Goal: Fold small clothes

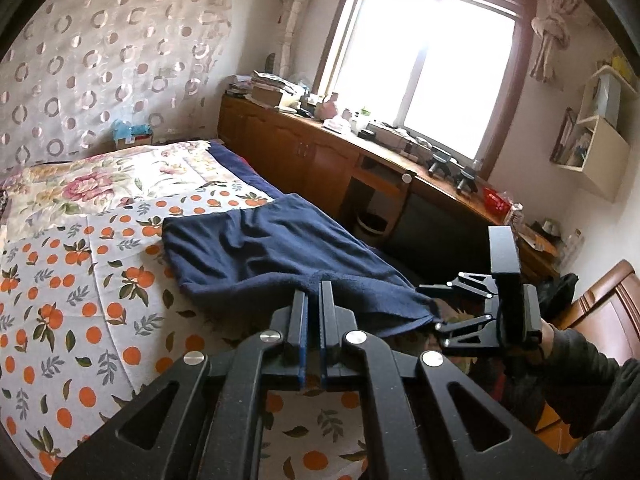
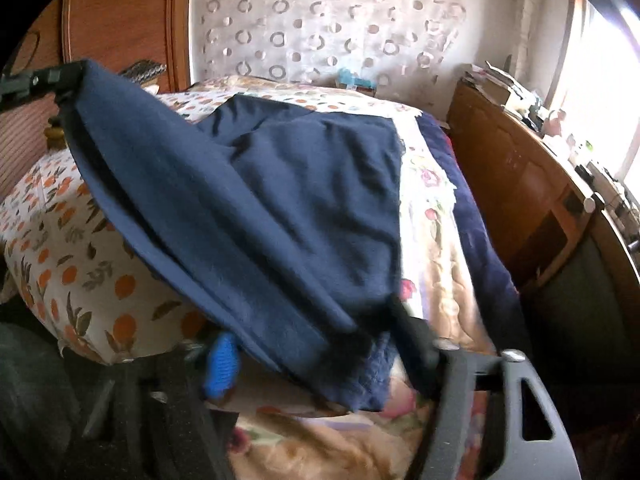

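Note:
A navy blue cloth lies on the bed's orange-print quilt, its near edge lifted. My left gripper is shut on that near edge. In the right wrist view it shows at the top left, holding a raised corner of the cloth. My right gripper stands with its jaws apart, and the cloth's other near corner hangs between the blue-padded finger and the black one; no pad is seen pressing on it. In the left wrist view the right gripper sits at that corner, off the bed's right side.
A long wooden cabinet with cluttered top runs under the window, right of the bed. A waste bin stands in its desk gap. A wooden footboard and a person's dark sleeve are at the right. A floral blanket covers the bed's right part.

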Demonstrator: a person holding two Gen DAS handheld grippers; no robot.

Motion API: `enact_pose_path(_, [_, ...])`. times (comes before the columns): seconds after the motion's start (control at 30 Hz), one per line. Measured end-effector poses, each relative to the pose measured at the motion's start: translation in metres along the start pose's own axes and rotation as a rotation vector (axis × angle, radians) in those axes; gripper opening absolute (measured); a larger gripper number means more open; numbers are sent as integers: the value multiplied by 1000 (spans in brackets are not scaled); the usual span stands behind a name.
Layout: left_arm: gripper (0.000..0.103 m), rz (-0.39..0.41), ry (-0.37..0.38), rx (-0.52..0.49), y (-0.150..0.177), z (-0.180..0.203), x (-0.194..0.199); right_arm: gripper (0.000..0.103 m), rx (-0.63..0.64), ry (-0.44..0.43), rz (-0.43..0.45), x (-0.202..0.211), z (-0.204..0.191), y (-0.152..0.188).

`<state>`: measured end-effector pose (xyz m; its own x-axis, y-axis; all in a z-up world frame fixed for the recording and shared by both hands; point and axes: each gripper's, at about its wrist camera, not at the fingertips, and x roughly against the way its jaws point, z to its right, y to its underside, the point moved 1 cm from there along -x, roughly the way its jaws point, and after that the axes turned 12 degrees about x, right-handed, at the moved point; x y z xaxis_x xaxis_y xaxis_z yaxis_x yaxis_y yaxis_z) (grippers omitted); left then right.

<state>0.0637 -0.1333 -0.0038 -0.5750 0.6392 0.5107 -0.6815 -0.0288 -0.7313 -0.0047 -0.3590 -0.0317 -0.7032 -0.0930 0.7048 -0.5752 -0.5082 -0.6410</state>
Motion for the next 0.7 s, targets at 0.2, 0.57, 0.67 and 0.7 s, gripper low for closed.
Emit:
enact_pose_path(0.2, [4,17,-43,-14,-15,-10,-8,7,37,47,108,11,19,-45])
enact_pose_path(0.57, [5,5,-194,29,-92,-81,-75,7,23,35,137,-77,73,-155])
enact_pose_path(0.67, [5,-36,-213,56,-101,-101,-98,7,0,1,100,-115,87,-166])
enact_pose_path(0.7, [5,-50,-219,64,-103,-107,-105,7,-5,-9,93,-125,94,-168])
